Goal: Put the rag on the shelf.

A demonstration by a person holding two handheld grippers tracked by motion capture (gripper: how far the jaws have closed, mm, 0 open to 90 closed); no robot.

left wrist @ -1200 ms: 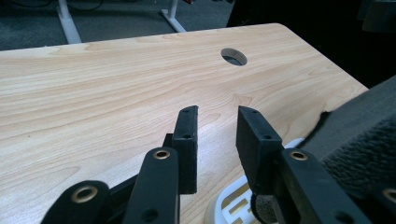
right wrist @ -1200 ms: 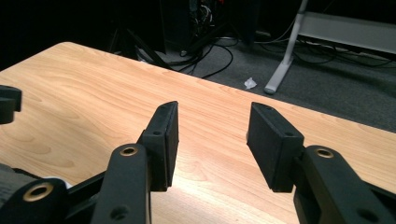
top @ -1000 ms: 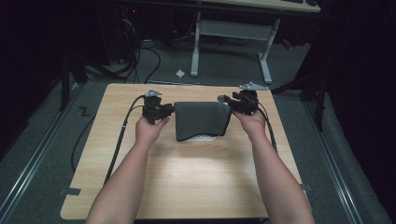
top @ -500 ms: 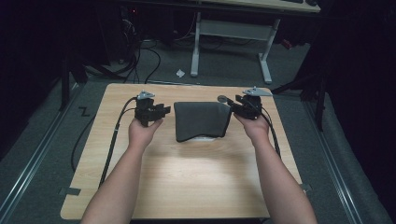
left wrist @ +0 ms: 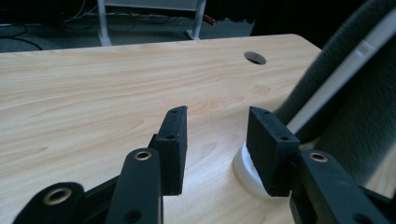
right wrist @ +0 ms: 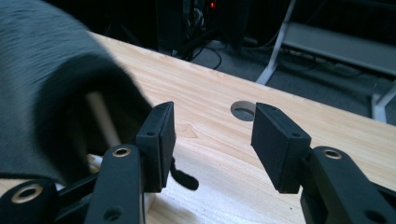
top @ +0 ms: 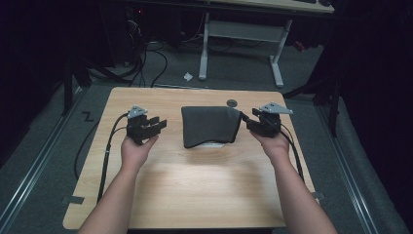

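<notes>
A dark grey cloth [top: 209, 124] lies draped over a white stand, whose base [top: 213, 145] peeks out at the cloth's near edge. My left gripper [top: 158, 125] hovers over bare wood to the left of the cloth, apart from it. Its jaws have just been opening and nothing is between them. In the left gripper view [left wrist: 218, 113] the cloth [left wrist: 359, 107], a white rod [left wrist: 336, 74] and the base [left wrist: 243, 169] sit to the right. My right gripper [top: 246, 122] is at the cloth's right edge. Its jaws [right wrist: 212, 111] have also just been opening and are empty, with the cloth [right wrist: 46, 84] beside the left one.
The wooden table [top: 195, 185] has a round cable hole [top: 232, 103] just behind the cloth. Cables trail from both grippers over the table's sides. A white-legged desk frame [top: 243, 48] stands on the floor beyond the far edge.
Both grippers have drawn outward from the cloth's side edges, the left one clearly to the left, the right one slightly to the right. Both pairs of jaws stand wider.
</notes>
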